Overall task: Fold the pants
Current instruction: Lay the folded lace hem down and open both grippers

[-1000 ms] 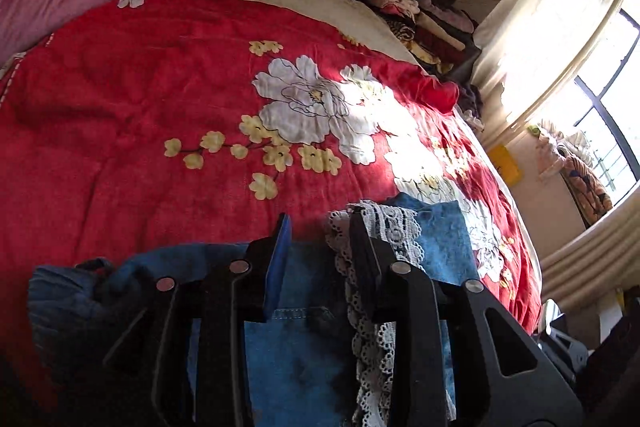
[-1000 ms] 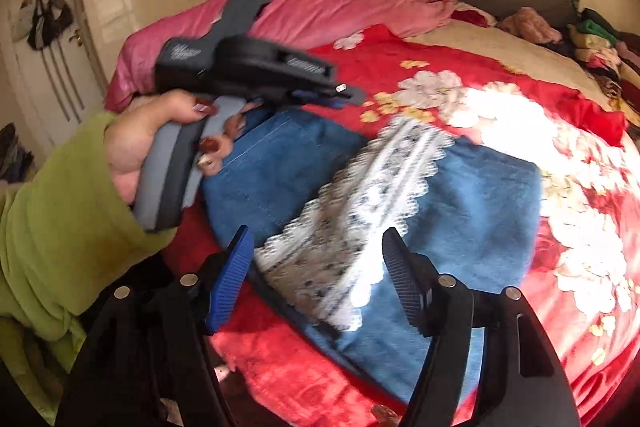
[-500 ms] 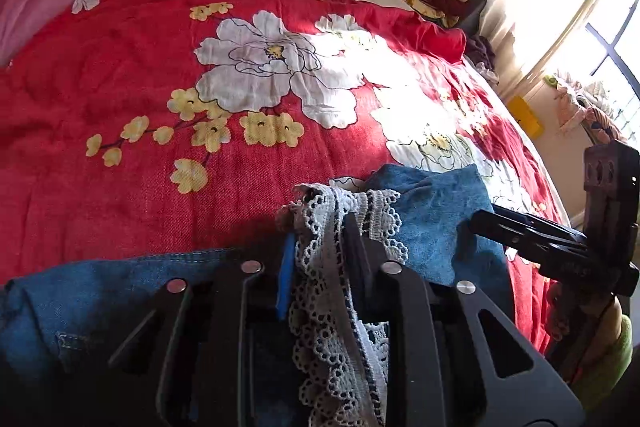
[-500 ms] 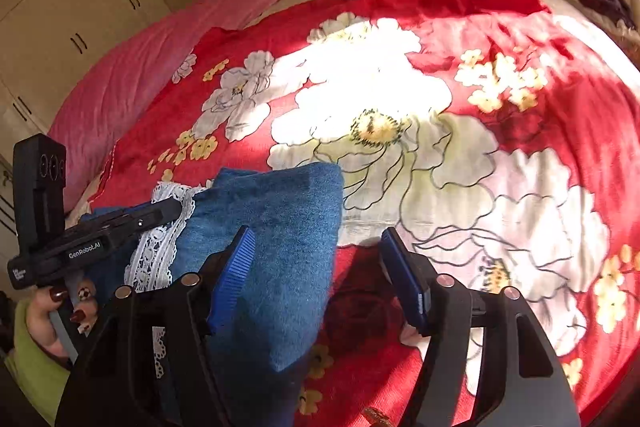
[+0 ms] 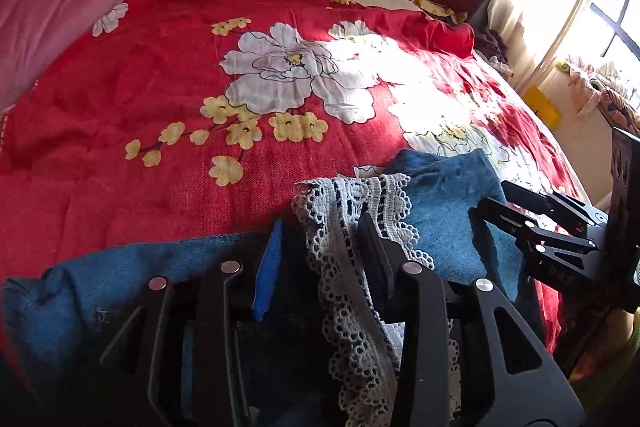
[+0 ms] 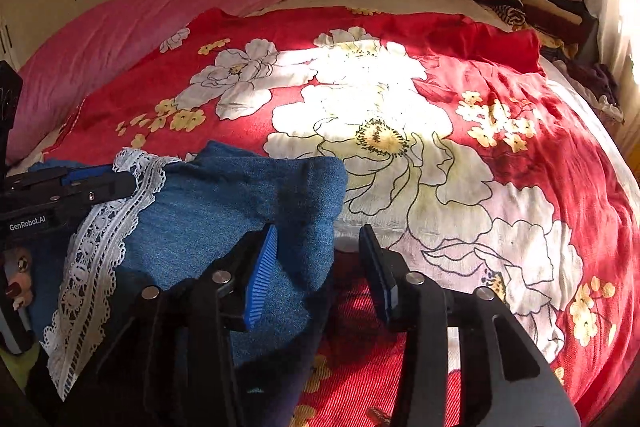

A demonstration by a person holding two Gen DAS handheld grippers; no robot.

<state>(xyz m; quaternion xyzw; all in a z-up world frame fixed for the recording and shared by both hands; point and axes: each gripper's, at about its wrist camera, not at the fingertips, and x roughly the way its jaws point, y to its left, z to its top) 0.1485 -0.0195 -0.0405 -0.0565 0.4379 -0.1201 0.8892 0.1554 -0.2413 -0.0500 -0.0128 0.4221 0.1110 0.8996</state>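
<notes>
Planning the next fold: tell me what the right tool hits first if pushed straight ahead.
Probably the pants: their denim edge lies between the open right tool's fingers. Beyond is only the red bedspread; depth is unclear.

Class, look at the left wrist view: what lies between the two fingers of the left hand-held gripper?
The white lace trim of the blue denim pants runs through the open left hand-held gripper, shown in the left wrist view.
</notes>
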